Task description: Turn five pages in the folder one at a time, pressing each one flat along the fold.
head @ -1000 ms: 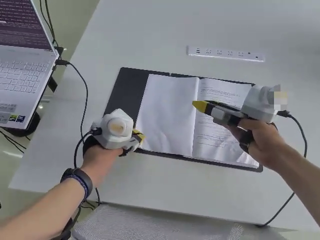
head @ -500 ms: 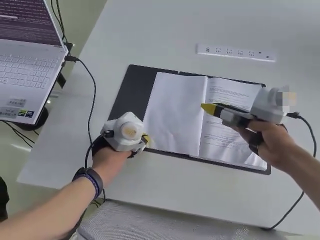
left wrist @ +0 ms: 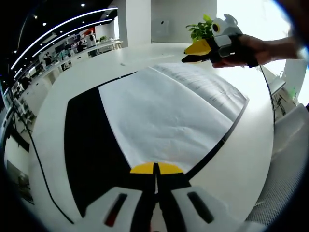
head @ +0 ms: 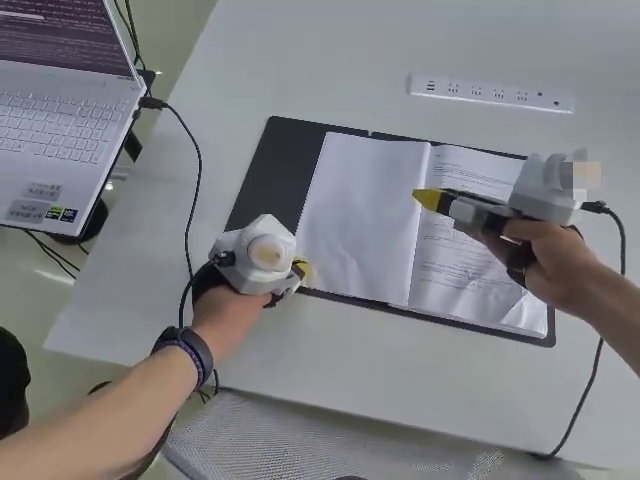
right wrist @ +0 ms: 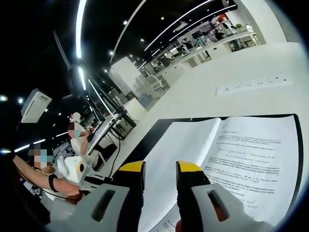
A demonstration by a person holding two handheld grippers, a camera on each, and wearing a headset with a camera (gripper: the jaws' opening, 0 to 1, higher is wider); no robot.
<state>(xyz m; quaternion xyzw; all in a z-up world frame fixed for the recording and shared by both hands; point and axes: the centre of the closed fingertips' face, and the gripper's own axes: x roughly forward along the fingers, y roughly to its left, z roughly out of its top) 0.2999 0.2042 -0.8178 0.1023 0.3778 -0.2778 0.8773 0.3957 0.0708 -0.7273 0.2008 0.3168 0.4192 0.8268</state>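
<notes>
Lying open, folder holds pages — apparently flat.

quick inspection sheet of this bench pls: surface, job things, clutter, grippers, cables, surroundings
Surface: white table.
Job's things: black folder lies open; blank page on its left, printed page on its right.
Clutter: open laptop at far left; power strip beyond the folder.
Grippers: left gripper shut at the blank page's near edge; right gripper open, over the pages near the fold.
Cables: black cable runs to the left gripper; second cable trails from the right gripper.
Surroundings: ceiling lights, plant.
</notes>
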